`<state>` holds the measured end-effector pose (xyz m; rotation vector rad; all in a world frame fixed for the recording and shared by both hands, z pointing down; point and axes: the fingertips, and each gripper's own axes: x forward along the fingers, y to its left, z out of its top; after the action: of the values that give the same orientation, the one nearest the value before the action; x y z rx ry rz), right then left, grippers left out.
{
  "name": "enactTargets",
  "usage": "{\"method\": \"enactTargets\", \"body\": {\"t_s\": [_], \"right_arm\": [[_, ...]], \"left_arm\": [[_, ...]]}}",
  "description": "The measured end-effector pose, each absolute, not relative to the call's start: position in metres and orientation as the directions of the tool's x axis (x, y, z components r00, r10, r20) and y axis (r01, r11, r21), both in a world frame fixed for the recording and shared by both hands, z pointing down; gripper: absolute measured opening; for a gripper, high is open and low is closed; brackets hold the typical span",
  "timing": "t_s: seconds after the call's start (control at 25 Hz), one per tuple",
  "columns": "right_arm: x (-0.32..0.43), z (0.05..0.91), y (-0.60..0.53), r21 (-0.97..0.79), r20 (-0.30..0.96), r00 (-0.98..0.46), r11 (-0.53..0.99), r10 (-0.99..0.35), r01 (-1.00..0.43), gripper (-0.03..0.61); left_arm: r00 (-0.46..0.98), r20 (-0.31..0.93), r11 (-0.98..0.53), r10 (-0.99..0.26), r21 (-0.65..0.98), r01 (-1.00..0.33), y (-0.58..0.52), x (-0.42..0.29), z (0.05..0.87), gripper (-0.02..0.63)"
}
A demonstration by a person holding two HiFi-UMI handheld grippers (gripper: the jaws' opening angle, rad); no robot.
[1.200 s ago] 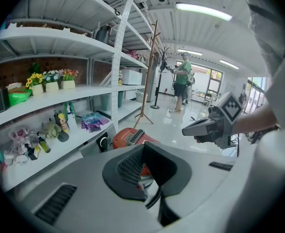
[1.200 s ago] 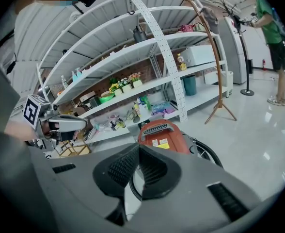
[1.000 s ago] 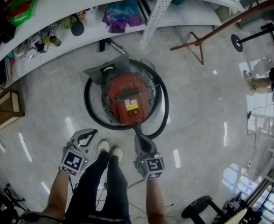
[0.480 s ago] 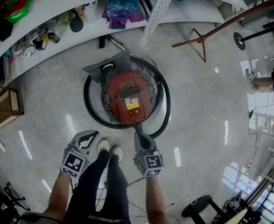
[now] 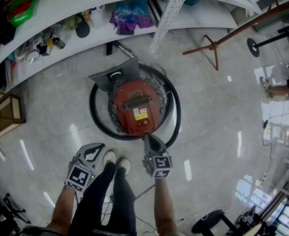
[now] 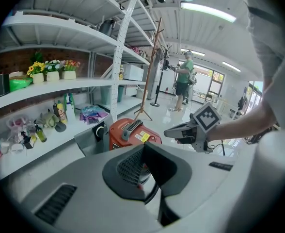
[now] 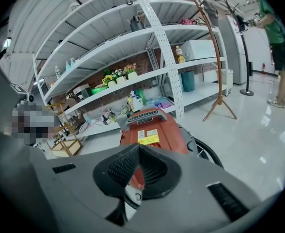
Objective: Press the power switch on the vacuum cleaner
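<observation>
In the middle of the frame, on the glossy pale floor [image 5: 213,107], sits the round red vacuum cleaner [image 5: 136,107]. The right hand-held gripper [image 5: 147,137], jaws together, hovers at its near edge (switch not yet pressed, I'd judge). The left hand-held gripper [image 5: 99,146], also closed and empty, hangs at lower left.

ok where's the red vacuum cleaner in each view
Head view: vacuum cleaner at centre, on the floor.
Left gripper view: vacuum cleaner centre, just above the jaws.
Right gripper view: vacuum cleaner centre, just above the jaws.
Shared landmark: white perforated shelf post behind it.
</observation>
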<state>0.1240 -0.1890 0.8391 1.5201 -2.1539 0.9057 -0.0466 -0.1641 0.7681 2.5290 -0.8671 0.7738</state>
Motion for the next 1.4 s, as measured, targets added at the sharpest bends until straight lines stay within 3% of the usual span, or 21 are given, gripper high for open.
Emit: {"method": "enactTargets", "body": {"t_s": [1.4], "right_arm": [[0.135, 0.886, -0.232, -0.235, 0.619, -0.347, 0.255, -0.705, -0.938, 0.012]], "left_arm": [[0.654, 0.606, -0.727, -0.454, 0.173, -0.665, -0.167, -0.05, 0.783, 0.006]]}}
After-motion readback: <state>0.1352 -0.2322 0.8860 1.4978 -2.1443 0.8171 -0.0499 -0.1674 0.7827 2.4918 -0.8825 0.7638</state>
